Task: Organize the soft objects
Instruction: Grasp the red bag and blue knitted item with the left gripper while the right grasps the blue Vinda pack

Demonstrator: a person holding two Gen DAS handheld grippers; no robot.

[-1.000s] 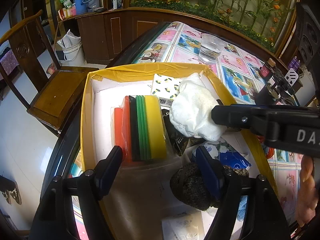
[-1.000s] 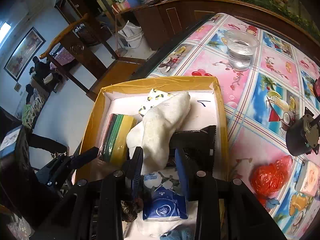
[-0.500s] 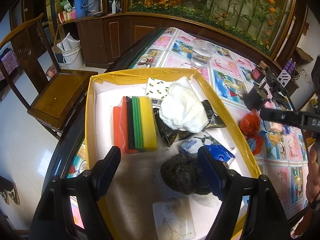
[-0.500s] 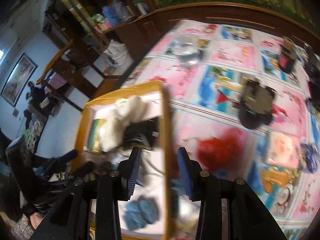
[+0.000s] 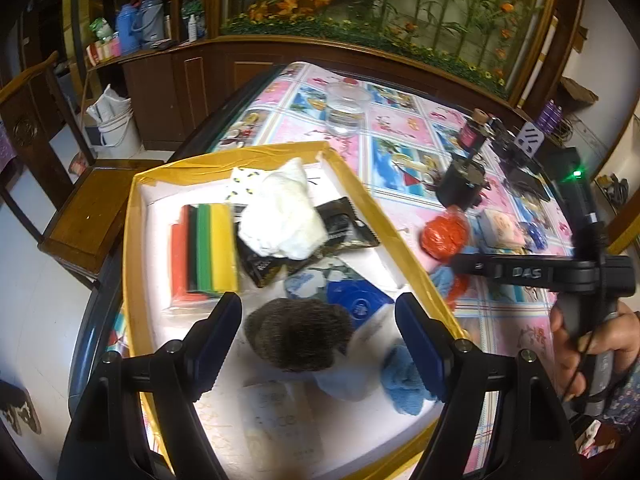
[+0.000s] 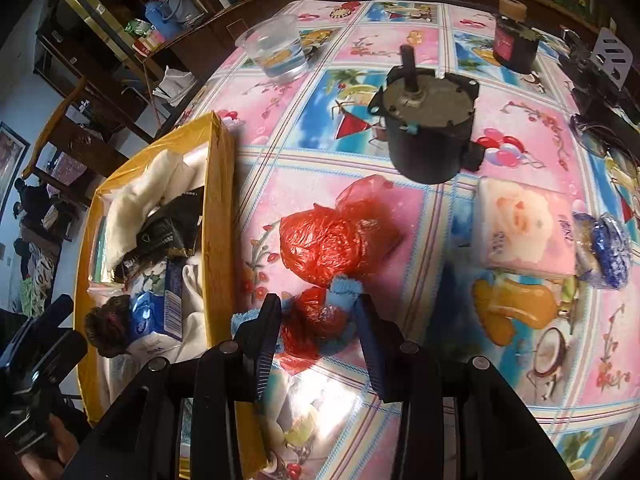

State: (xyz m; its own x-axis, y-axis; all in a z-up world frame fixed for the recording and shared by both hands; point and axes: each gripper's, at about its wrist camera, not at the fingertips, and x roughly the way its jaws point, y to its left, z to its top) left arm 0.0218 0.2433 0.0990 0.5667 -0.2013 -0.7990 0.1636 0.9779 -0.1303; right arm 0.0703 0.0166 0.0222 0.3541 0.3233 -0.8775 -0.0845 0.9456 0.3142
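Observation:
A yellow box (image 5: 134,240) with a white floor holds a stack of coloured sponges (image 5: 204,252), a white cloth (image 5: 280,216), black packets (image 5: 344,228), a blue tissue pack (image 5: 356,300), a dark scrubber (image 5: 298,334) and a blue cloth (image 5: 404,380). My left gripper (image 5: 320,340) hangs open above the scrubber and touches nothing. Right of the box, my right gripper (image 6: 320,332) is out over the table. Its jaws stand open around a small red plastic bag (image 6: 316,328) that lies on a blue cloth (image 6: 344,286). A bigger red bag (image 6: 324,244) lies just beyond.
On the pink patterned tablecloth stand a black motor (image 6: 428,136), a clear cup of water (image 6: 276,52), a dark jar (image 6: 512,44) and a pink tissue pack (image 6: 524,232). A person's hand (image 5: 592,340) holds the right gripper's handle. A wooden chair (image 5: 80,216) stands left of the table.
My right gripper let go of the white cloth in the box and swung right, out over the table, down to the red bags. My left gripper drew back and rose slightly.

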